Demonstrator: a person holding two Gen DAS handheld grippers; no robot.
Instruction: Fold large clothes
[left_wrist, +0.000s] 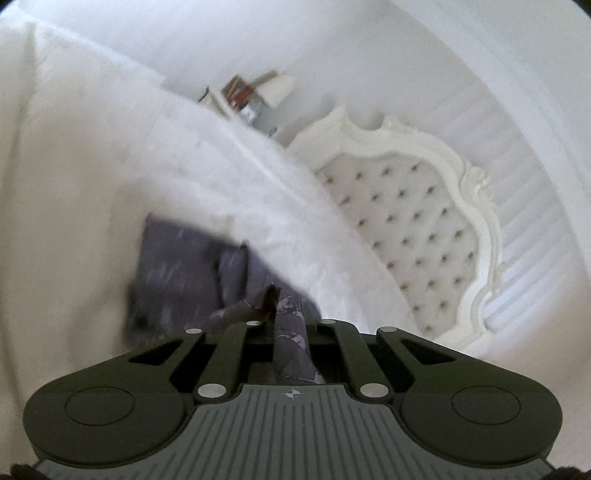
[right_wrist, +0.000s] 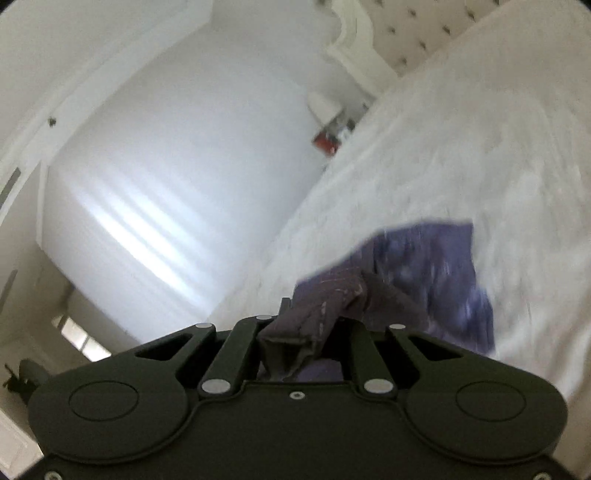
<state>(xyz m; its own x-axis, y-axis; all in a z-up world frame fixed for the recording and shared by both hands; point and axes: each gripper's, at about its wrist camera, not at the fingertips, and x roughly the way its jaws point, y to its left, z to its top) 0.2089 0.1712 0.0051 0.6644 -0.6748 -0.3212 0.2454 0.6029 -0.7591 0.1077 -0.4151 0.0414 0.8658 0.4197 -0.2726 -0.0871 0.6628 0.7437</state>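
Both views tilted and motion-blurred.

Left hand-held gripper (left_wrist: 273, 295): jaws pressed together on a fold of the dark purple patterned garment (left_wrist: 177, 273). A pinched strip of the cloth runs back between the black finger links toward the gripper body; a small corner of it sticks up past the fingertips. Beyond the tips, the rest of the garment hangs or lies in a bunched panel against the white bedspread (left_wrist: 92, 177). Whether that far part touches the bedspread or is lifted clear cannot be told through the blur.

Right hand-held gripper (right_wrist: 295, 306): jaws closed, pinching a thick wad of the same garment (right_wrist: 436, 273). The cloth bulges over the fingers and fills the gap between the links. From the grip it spreads away to the right as a wide purple sheet with pale streaks, lying over or just above the bedspread (right_wrist: 480, 129).

Surroundings, left view: white tufted headboard (left_wrist: 406, 221) with a carved, scrolled frame at right, beyond the bedspread's edge. White wall (left_wrist: 406, 55) behind it. A small shelf or stand with coloured items (left_wrist: 243, 96) near the top centre, too blurred to name.

Right view: white wall (right_wrist: 177, 155) with soft bands of light fills the left. A corner of the headboard (right_wrist: 406, 33) shows at top right. A red item (right_wrist: 325, 142) sits near the bed edge, unclear.
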